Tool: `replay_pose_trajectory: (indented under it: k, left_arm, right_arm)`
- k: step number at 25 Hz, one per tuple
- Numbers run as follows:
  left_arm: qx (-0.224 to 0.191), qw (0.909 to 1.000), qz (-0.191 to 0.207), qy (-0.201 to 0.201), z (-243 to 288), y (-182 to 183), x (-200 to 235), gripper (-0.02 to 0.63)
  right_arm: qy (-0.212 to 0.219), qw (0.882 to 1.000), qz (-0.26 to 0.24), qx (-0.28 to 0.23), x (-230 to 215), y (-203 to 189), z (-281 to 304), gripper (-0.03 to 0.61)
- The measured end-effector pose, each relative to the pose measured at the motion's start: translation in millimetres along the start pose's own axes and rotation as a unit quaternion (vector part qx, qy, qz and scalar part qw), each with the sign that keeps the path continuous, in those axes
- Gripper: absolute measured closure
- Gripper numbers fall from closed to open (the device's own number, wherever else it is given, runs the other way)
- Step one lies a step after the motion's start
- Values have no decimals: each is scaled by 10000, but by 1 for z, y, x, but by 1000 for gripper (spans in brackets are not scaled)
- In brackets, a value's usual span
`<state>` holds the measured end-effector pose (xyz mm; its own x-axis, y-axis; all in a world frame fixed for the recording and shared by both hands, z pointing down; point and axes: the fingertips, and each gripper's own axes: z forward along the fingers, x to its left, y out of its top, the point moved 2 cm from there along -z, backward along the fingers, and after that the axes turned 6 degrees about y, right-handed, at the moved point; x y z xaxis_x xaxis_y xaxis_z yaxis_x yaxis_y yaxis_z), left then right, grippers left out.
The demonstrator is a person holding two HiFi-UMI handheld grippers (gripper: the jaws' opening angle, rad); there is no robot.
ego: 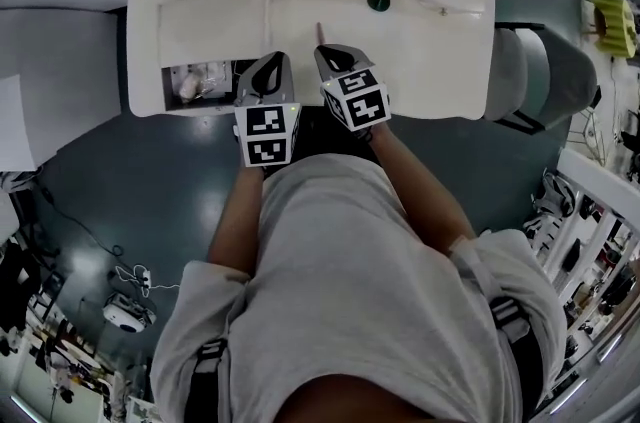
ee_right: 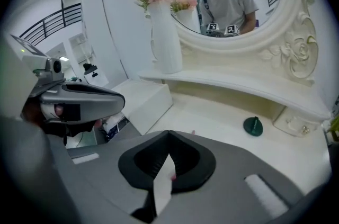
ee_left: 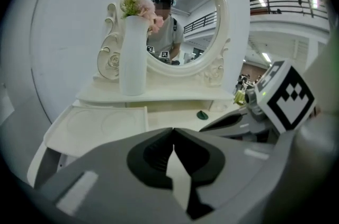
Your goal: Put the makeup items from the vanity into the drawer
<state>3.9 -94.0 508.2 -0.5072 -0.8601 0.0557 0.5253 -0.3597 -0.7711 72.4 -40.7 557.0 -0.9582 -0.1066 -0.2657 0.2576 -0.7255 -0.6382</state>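
The white vanity (ego: 440, 61) stands ahead with its left drawer (ego: 205, 83) pulled open; small makeup items lie inside. A dark green cone-shaped item (ego: 378, 0) sits on the top toward the back right, also in the right gripper view (ee_right: 253, 126). A thin pink item (ego: 319, 33) lies on the top just beyond my right gripper (ego: 332, 53). That gripper is shut and empty, over the vanity's front middle. My left gripper (ego: 270, 63) is shut and empty too, beside the open drawer's right end. In the gripper views both pairs of jaws (ee_left: 173, 130) (ee_right: 168, 133) meet at the tips.
A tall white vase (ee_left: 132, 53) with pink flowers stands on the raised shelf before the oval mirror (ee_left: 183, 16). A flat white tray section (ego: 213, 26) lies above the drawer. A grey chair (ego: 540, 76) stands to the right of the vanity. Cables lie on the floor (ego: 130, 296).
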Motion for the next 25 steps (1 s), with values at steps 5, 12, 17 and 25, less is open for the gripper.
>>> replay_pose_trajectory:
  k: [5,12,17,25]
  left_arm:
    - [117,9990,289,-316,12,0,-7,611]
    - [250,9965,585,-545,20,1,-6,611]
    - [288,9954,700,-592,22,0,-2,611]
    - [331,9959,676,-508,19,-4,5,611]
  right_arm:
    - [-343,9986,413,34,-15,-12,1,578]
    - [-627,9955,682,215,-26,-23,14,525]
    - [-788,9928,774,455,-34,-35,27,490]
    - [-758,9915,744,746,-37,-50,47,468]
